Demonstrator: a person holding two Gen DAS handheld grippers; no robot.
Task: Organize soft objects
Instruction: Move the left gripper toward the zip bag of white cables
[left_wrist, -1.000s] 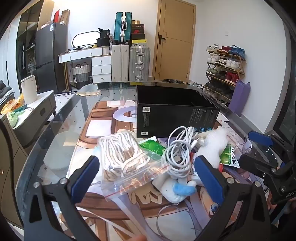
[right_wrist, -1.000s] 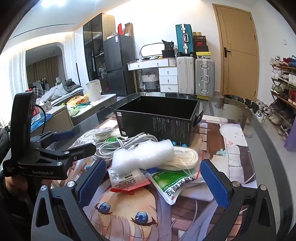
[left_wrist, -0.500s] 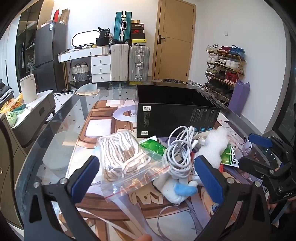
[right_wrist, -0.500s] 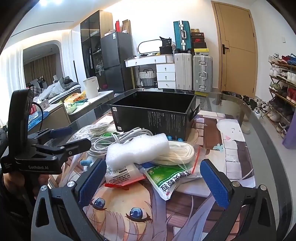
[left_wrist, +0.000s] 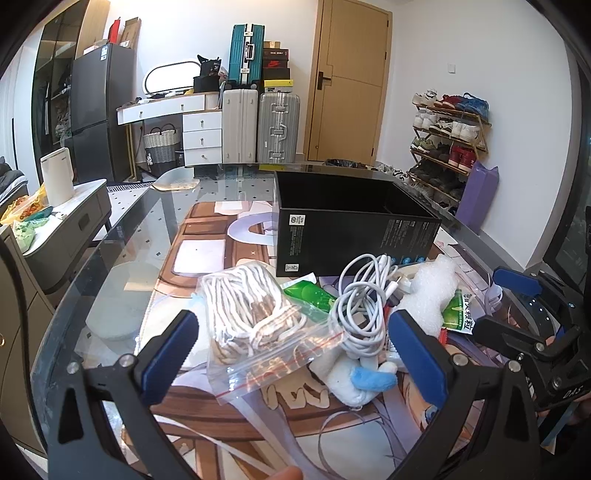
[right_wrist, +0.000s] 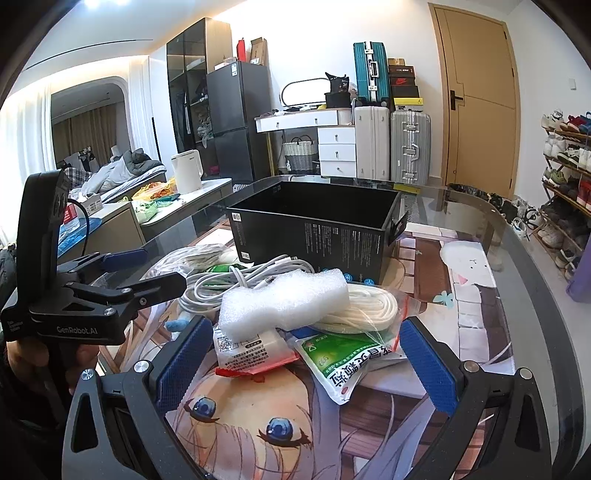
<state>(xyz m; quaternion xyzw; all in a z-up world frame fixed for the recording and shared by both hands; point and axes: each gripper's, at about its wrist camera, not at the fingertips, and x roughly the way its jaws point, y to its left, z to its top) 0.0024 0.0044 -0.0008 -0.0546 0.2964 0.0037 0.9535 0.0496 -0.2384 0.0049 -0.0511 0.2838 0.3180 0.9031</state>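
A pile of soft things lies on the glass table in front of an open black box (left_wrist: 354, 225) (right_wrist: 317, 229). In the left wrist view I see a zip bag of striped cord (left_wrist: 255, 317), a white cable coil (left_wrist: 360, 295), a white foam block (left_wrist: 428, 291) and a white-and-blue plush (left_wrist: 358, 376). In the right wrist view the foam block (right_wrist: 284, 302) rests on a bag of white rope (right_wrist: 369, 310), a green packet (right_wrist: 343, 362) and a white packet (right_wrist: 247, 347). My left gripper (left_wrist: 291, 354) is open just short of the cord bag. My right gripper (right_wrist: 306, 365) is open around the packets' near edge.
An anime-print mat (right_wrist: 258, 424) covers the table under the glass. A side cabinet with a white kettle (left_wrist: 55, 177) stands left of the table. Suitcases (left_wrist: 258, 125), a door and a shoe rack (left_wrist: 447, 136) line the far walls.
The right gripper has moved forward and lower toward the foam block and packets. The left gripper has barely shifted. Both stay open.
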